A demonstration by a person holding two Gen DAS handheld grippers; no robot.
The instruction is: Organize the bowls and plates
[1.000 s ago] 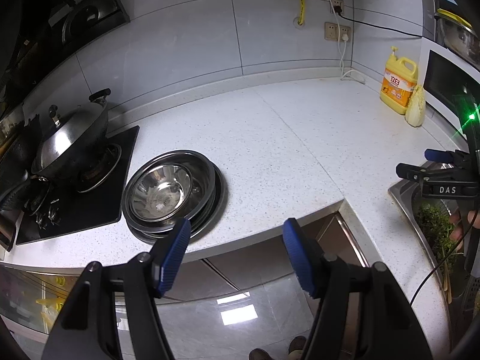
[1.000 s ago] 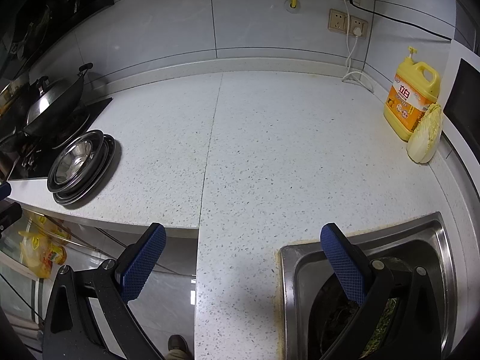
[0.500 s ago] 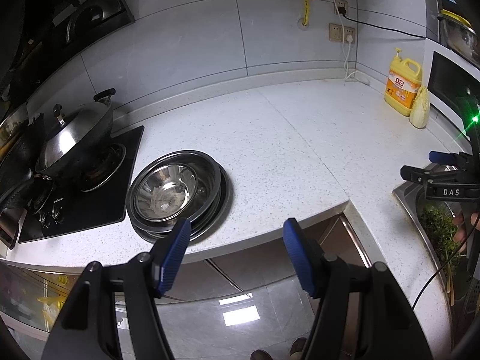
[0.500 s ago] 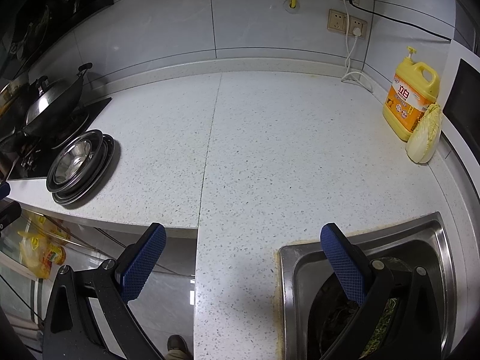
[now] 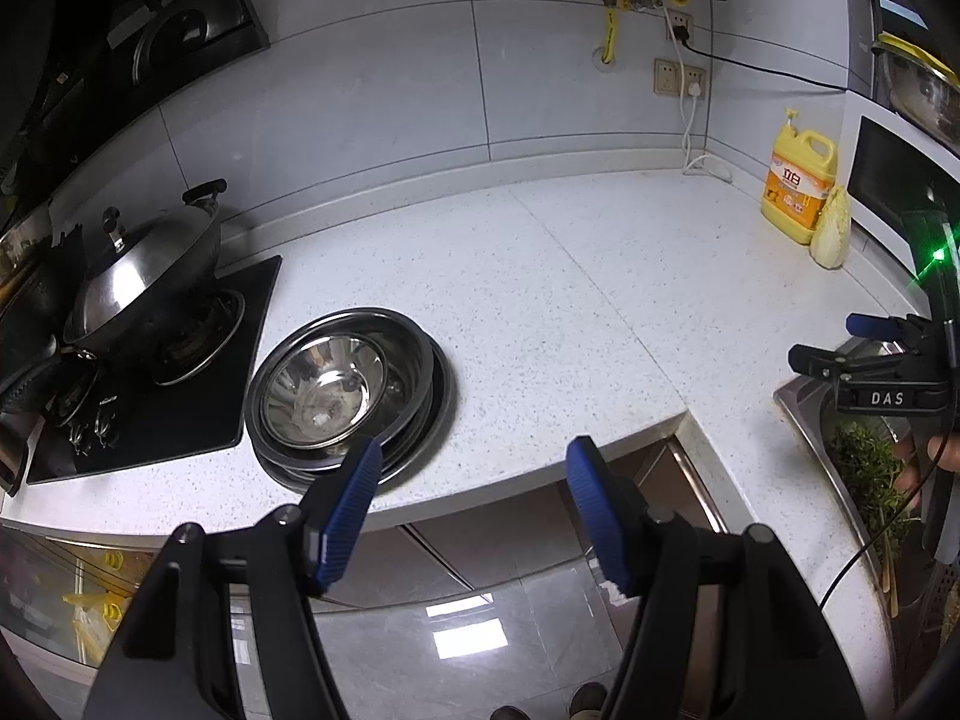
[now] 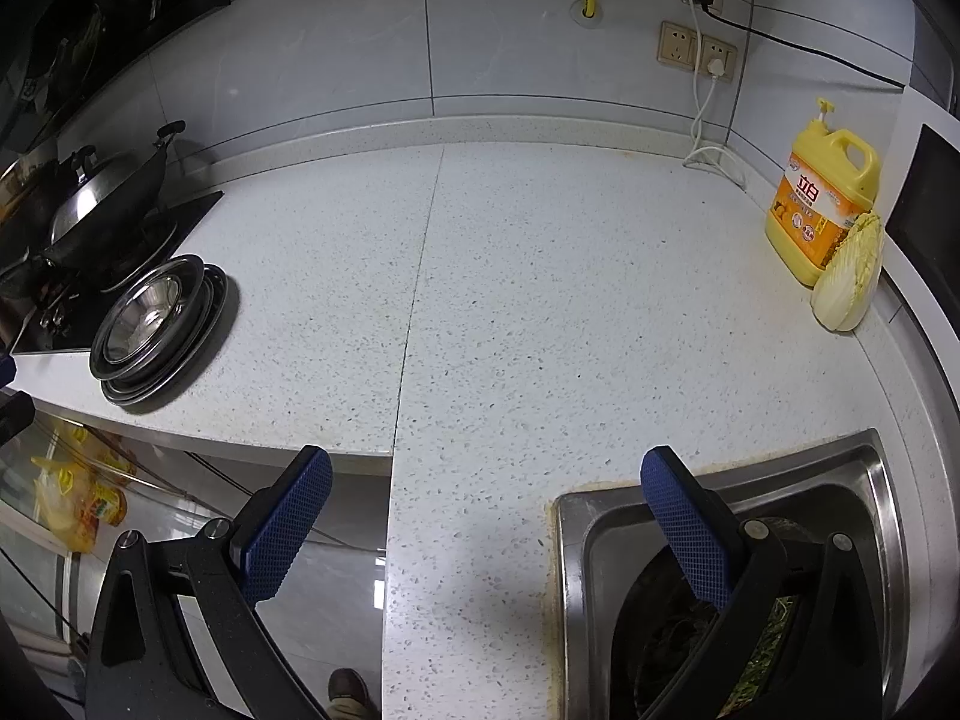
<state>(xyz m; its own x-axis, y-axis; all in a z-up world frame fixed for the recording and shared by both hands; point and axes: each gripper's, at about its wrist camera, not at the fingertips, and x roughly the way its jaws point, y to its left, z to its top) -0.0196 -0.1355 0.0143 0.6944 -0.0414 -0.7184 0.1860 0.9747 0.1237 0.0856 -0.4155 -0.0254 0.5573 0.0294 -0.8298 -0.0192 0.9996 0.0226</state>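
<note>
A stack of steel plates with nested steel bowls [image 5: 336, 390] sits on the white counter beside the stove; it also shows far left in the right wrist view [image 6: 159, 330]. My left gripper [image 5: 474, 480] is open and empty, held off the counter's front edge just right of the stack. My right gripper [image 6: 486, 498] is open and empty over the counter edge by the sink, and it shows at the right in the left wrist view [image 5: 870, 354].
A lidded wok [image 5: 144, 276] stands on the black stove [image 5: 180, 414]. A yellow detergent jug [image 6: 822, 204] and a cabbage [image 6: 849, 282] stand at the back right. A steel sink [image 6: 876, 480] holds greens. A cable hangs from the wall sockets [image 6: 699, 51].
The left gripper has drawn back and lifted a little, so the stack sits slightly farther up and right in its view. The right gripper has barely moved.
</note>
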